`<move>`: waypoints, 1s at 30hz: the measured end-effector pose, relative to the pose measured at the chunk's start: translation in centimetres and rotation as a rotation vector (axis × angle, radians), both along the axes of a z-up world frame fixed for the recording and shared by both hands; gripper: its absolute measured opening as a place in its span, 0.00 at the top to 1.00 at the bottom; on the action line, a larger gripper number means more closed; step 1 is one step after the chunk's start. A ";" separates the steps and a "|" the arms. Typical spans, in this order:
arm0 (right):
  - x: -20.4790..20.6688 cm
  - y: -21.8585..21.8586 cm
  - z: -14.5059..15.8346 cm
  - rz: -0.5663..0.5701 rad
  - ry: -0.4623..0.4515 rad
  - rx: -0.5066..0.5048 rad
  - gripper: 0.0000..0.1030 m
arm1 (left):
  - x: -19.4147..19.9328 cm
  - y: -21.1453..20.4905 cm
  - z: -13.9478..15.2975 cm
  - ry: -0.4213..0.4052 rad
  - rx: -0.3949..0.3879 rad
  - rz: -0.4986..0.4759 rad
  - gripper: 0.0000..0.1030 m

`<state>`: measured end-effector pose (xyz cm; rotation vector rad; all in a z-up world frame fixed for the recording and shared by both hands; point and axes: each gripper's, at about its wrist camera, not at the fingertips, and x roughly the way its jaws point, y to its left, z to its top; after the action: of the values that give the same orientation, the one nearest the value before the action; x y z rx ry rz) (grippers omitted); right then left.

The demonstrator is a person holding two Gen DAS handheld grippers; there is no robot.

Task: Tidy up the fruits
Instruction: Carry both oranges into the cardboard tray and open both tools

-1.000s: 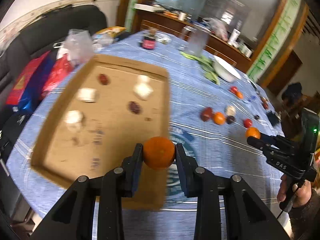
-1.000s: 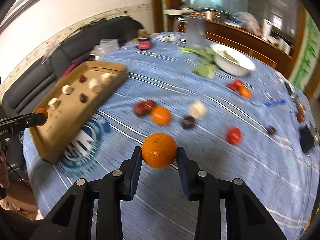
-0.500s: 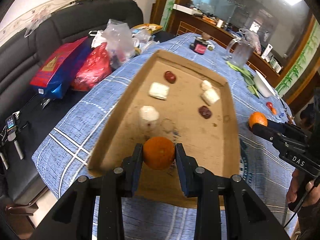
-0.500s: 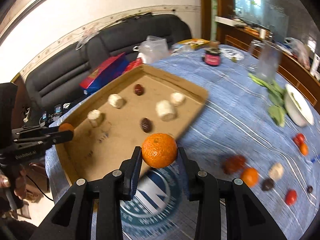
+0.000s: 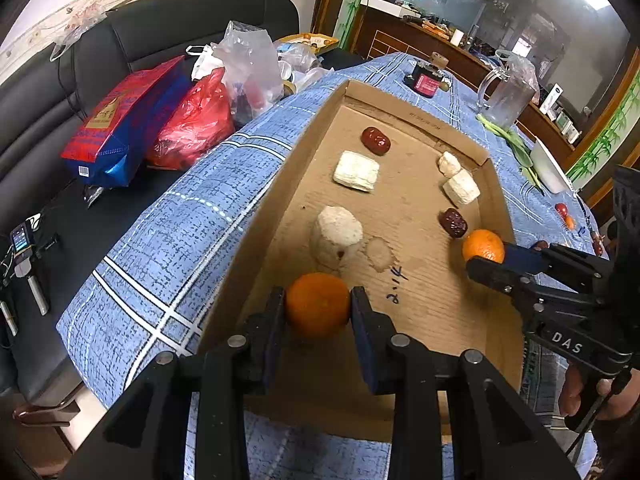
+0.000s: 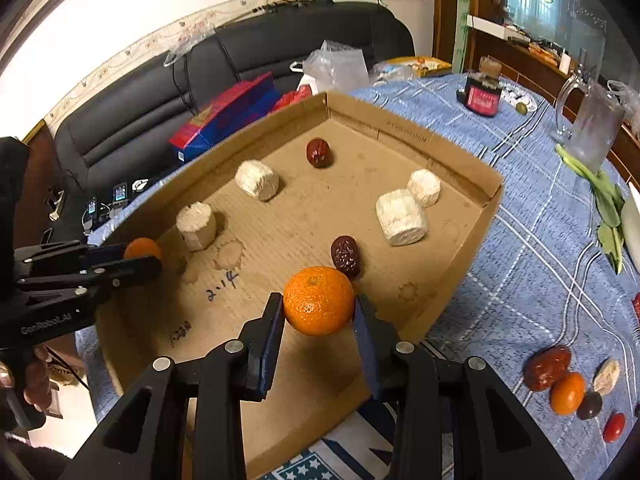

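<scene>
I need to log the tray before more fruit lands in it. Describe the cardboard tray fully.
The cardboard tray is a shallow brown corrugated box with low upright walls, lying flat on the blue checked tablecloth. Its floor is ring-stained and bears pen marks. Inside lie four white chunks and two dark red dates; nothing else visibly touches it.

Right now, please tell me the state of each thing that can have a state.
left gripper: shut on an orange
right gripper: shut on second orange
cardboard tray: open, holding dates and white pieces
glass pitcher: upright
dark jar: upright, lid on
</scene>
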<state>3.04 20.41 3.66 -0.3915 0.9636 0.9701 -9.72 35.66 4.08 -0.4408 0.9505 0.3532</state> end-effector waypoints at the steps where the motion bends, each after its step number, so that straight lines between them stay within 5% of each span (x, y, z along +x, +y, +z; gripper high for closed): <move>1: 0.1 0.2 -0.3 0.002 0.002 -0.006 0.63 | 0.0 0.1 -0.1 0.003 0.000 0.001 0.69; 17: 0.1 0.8 -1.2 0.016 -0.005 -0.023 0.58 | 0.5 -0.7 -0.7 0.034 0.045 -0.018 0.68; 21: -0.3 0.4 -0.9 0.012 -0.019 -0.023 0.50 | 0.2 -0.8 -0.5 0.033 0.041 -0.015 0.60; 30: -0.8 -1.5 0.7 -0.014 -0.026 0.001 0.50 | -0.4 -1.4 0.2 0.029 0.053 -0.014 0.58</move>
<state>2.23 18.86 4.32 -0.3950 0.9409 0.9504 -10.17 34.24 4.32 -0.3821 0.9696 0.3720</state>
